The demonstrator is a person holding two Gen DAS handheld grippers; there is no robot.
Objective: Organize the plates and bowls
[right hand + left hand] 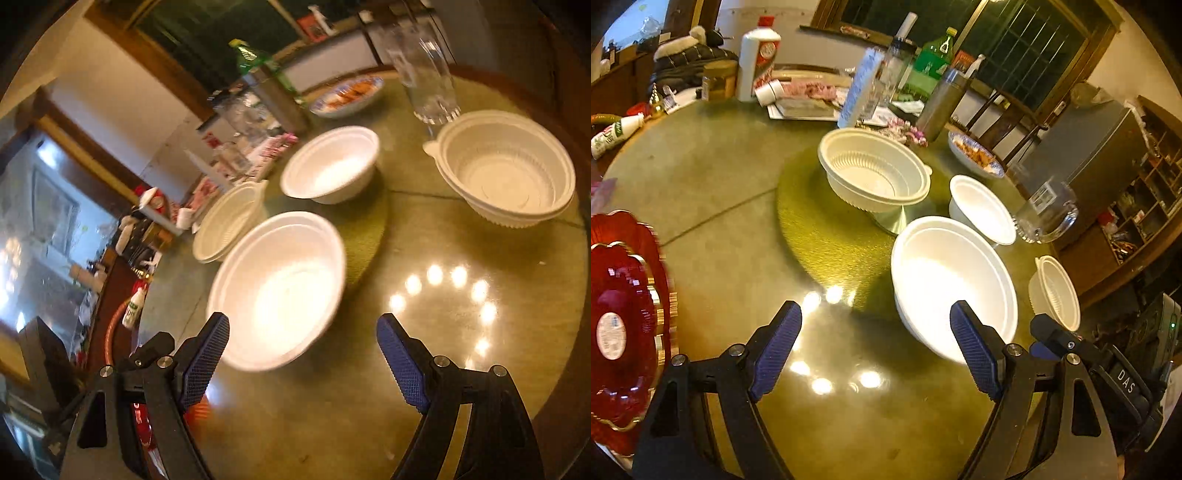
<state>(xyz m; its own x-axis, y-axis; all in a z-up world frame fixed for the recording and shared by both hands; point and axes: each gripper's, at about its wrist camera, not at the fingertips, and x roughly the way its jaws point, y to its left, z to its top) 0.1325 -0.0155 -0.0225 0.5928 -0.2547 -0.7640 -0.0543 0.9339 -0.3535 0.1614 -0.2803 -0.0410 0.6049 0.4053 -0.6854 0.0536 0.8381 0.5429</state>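
Little looks sorted yet — four white disposable bowls sit apart on my counter (713,177): a large foam bowl (951,284) nearest me, a smaller foam bowl (982,208) behind it, a ribbed plastic bowl (875,173) on the turntable, another ribbed bowl (506,177) far right. Red scalloped plates (622,325) lie stacked at my left. My left tongs (875,347) and right tongs (303,360) both tilt downward, spread wide, empty — flanking the large bowl.

Round glass-topped table (713,177), crowded along its far edge: white liquor bottle (759,59), green soda bottle (932,61), steel flask (943,105), clear glass mug (1047,212). Dark-paned window (1027,44) behind; shelving (1145,192) at right.
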